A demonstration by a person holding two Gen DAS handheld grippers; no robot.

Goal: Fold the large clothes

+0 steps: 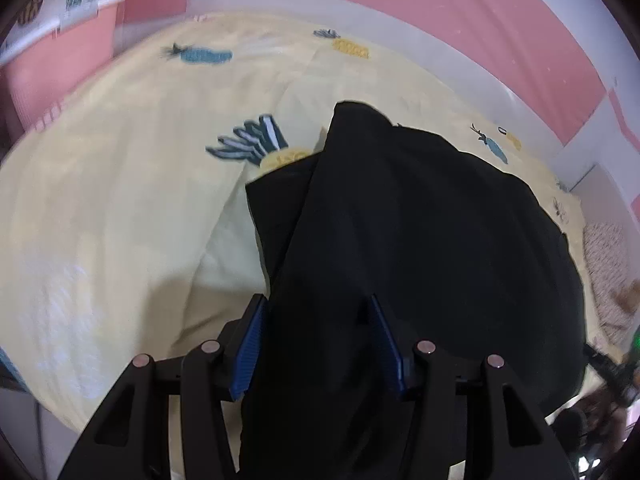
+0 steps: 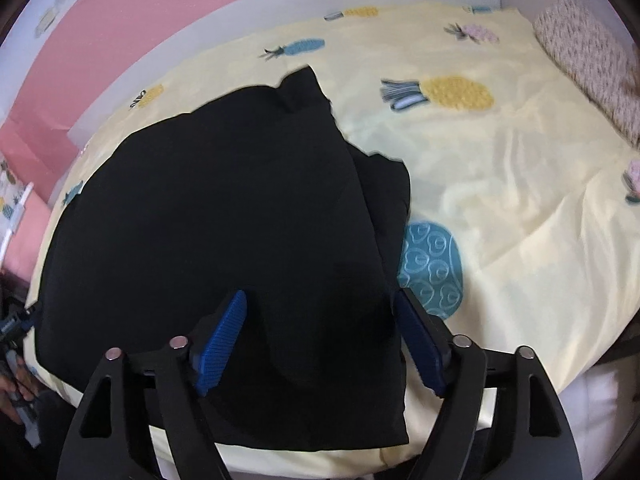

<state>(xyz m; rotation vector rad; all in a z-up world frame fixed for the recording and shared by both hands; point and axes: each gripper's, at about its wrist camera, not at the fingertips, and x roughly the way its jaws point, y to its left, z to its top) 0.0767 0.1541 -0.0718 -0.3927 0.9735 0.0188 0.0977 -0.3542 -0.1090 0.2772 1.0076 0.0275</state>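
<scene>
A large black garment (image 1: 420, 220) lies folded on the yellow pineapple-print bedsheet (image 1: 120, 200), with a narrower layer showing along its left edge. My left gripper (image 1: 317, 300) hovers over the garment's near left part. Its blue pads (image 1: 250, 344) stand apart, with cloth lying between them but not pinched. In the right wrist view the same garment (image 2: 220, 200) fills the left and middle. My right gripper (image 2: 322, 294) is open above the garment's near right edge, its right finger (image 2: 420, 344) just past the cloth border.
The bedsheet (image 2: 500, 200) spreads wide to the right of the garment. A patterned pillow (image 2: 588, 60) lies at the far right corner. Pink and white walls (image 1: 440, 8) surround the bed. A pink basket (image 1: 60, 60) stands beyond the bed's left side.
</scene>
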